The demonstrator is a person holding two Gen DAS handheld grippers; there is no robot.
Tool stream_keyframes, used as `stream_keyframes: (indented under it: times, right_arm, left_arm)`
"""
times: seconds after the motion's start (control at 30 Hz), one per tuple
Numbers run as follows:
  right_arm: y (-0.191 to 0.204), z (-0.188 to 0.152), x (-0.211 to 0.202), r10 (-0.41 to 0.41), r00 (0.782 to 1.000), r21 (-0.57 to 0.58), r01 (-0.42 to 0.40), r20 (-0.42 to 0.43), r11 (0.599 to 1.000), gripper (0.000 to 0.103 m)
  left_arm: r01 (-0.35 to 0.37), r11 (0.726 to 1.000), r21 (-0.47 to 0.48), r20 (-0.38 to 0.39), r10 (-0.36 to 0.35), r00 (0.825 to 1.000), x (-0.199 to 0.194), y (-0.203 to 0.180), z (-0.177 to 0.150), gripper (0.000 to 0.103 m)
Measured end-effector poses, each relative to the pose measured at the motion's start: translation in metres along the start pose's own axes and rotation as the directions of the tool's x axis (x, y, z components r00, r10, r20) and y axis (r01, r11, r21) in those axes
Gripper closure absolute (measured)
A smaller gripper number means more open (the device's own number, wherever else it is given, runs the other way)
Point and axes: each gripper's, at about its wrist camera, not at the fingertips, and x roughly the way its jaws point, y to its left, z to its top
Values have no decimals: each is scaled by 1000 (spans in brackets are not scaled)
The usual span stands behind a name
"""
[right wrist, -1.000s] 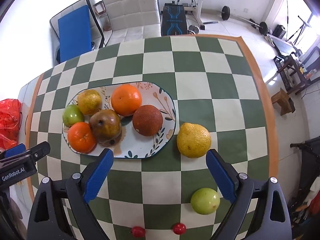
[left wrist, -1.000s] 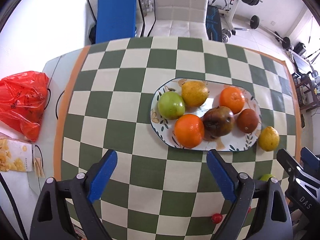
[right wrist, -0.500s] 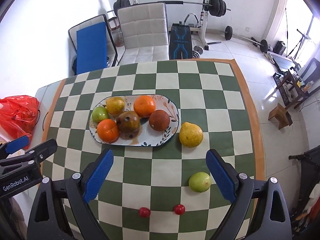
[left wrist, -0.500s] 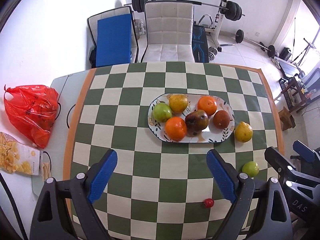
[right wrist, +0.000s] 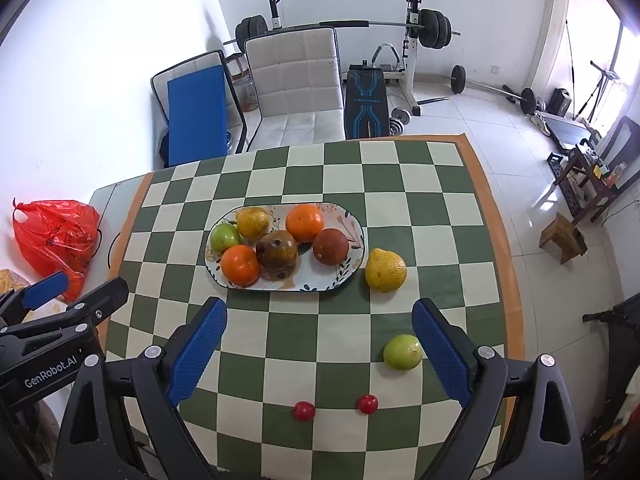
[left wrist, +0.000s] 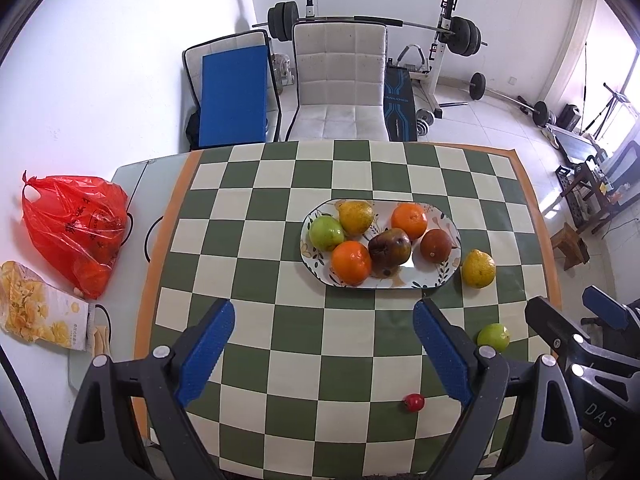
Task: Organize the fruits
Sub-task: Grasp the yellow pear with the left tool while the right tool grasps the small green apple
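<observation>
An oval patterned plate (left wrist: 442, 275) (right wrist: 352, 264) on the checkered tablecloth holds several fruits: a green apple (left wrist: 326, 233), a yellow pear, two oranges (right wrist: 240, 265), a dark brown fruit and a reddish-brown one. A yellow lemon (left wrist: 478, 268) (right wrist: 385, 270) lies just right of the plate. A green lime (left wrist: 493, 337) (right wrist: 402, 351) and two small red fruits (right wrist: 303, 411) (right wrist: 367, 404) lie near the front edge. My left gripper (left wrist: 324, 354) and right gripper (right wrist: 318, 354) are both open, empty, held high above the table's near side.
A red plastic bag (left wrist: 74, 232) and a snack packet (left wrist: 38, 312) lie on the bare table left of the cloth. A white chair (left wrist: 340, 84) and a blue-padded chair (left wrist: 234, 96) stand behind the table, with gym equipment beyond.
Both grippers have risen and pulled back from the table, so the plate and fruits look smaller and further away. Both stay open. The fruits have not moved.
</observation>
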Motion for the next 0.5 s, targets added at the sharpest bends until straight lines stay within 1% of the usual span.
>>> stream_keyframes:
  times: [0.07,0.13,0.17,0.23,0.27,0.3,0.37,0.43,0.5]
  right_arm:
    - [-1,0,2,13,1000,12,-13,-7,1000,7]
    - [-3,0,6,30,999,31,-30,-17,999,7]
    - [-6,1,9,41,999,46,-40,-21,998,7]
    - [-19,1,18,81,996,103,-76,-38,992,7]
    - [-27,1,24,87,995,130,-80,-49,988,7]
    - [-38,1,31,85,995,160,-74,-61,984,7]
    - [-65,-3,49,57,994,217,-36,-93,976,7]
    - [-90,-9,67,28,991,260,7,-132,965,7]
    - [-115,-20,92,7,982,294,50,-190,955,7]
  left_arm:
    - [2,1000,5,-3,-2,1000,2,-2,1,12]
    - [-21,1000,21,-4,21,1000,7,-6,4,12]
    - [-27,999,31,-9,28,1000,11,-8,5,10]
    - [-40,998,54,-24,42,999,22,-14,6,0]
    - [-51,996,70,-27,53,998,28,-19,7,0]
    - [-71,993,93,-33,74,997,36,-24,8,0]
    - [-92,987,132,-47,99,994,51,-35,8,0]
    - [-95,981,168,-70,108,992,67,-49,9,0]
    - [-92,976,197,-95,112,989,83,-60,8,0]
